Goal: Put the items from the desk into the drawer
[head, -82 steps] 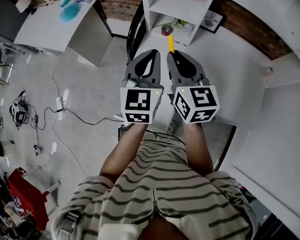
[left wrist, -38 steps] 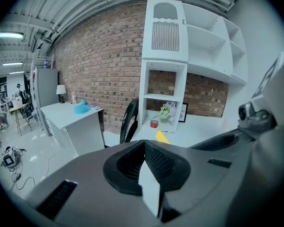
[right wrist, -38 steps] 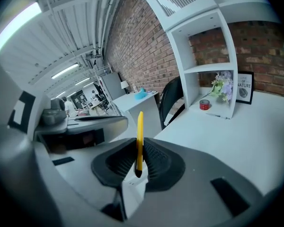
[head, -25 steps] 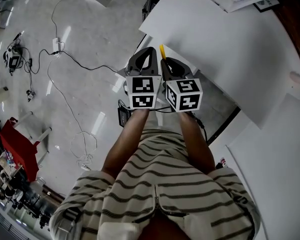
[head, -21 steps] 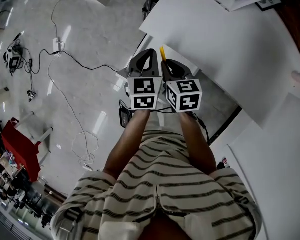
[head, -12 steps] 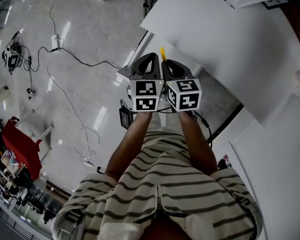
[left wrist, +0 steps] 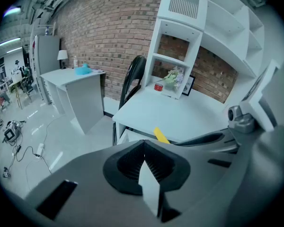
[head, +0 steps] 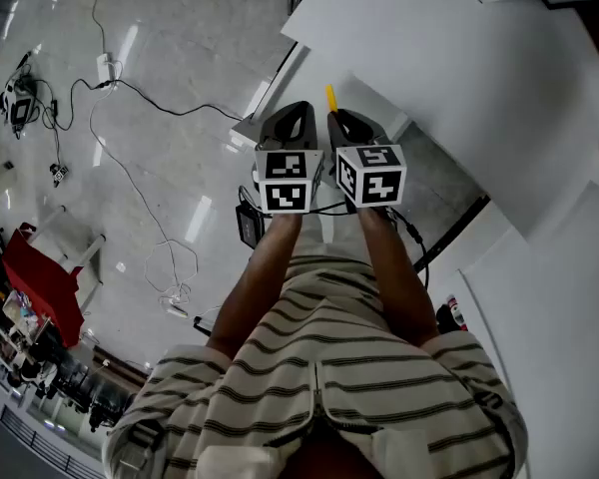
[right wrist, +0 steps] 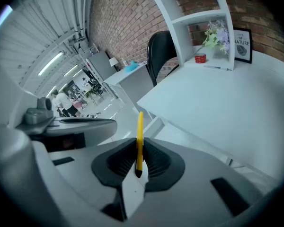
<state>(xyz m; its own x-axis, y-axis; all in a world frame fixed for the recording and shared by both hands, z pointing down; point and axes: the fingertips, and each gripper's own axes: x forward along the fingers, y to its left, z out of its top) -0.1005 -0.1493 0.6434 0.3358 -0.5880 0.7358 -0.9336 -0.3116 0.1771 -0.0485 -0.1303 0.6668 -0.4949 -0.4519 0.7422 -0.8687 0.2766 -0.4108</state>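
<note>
My right gripper (right wrist: 137, 149) is shut on a yellow pen (right wrist: 140, 126), which stands up out of the closed jaws. In the head view the pen (head: 330, 97) pokes out ahead of the right gripper (head: 338, 117), at the white desk's (head: 449, 58) near edge. Close beside it on its left is my left gripper (head: 301, 107); in its own view the left gripper (left wrist: 144, 145) is shut with nothing between the jaws, and the pen (left wrist: 161, 135) shows just beyond it. A white ledge (head: 301, 70), perhaps the drawer, juts out under the desk edge; I cannot tell if it is open.
At the desk's far side a white shelf unit (left wrist: 180, 41) holds a red item (left wrist: 158, 86), a plant (left wrist: 172, 77) and a framed picture (left wrist: 188, 84). A black chair (left wrist: 132, 77) stands at the desk's left. Cables (head: 130, 88) and a black box (head: 248, 224) lie on the floor.
The head view has tilted down and back: the desk and shelf slid up and right, and the shelf left the frame. Both grippers stay side by side, the pen still held.
</note>
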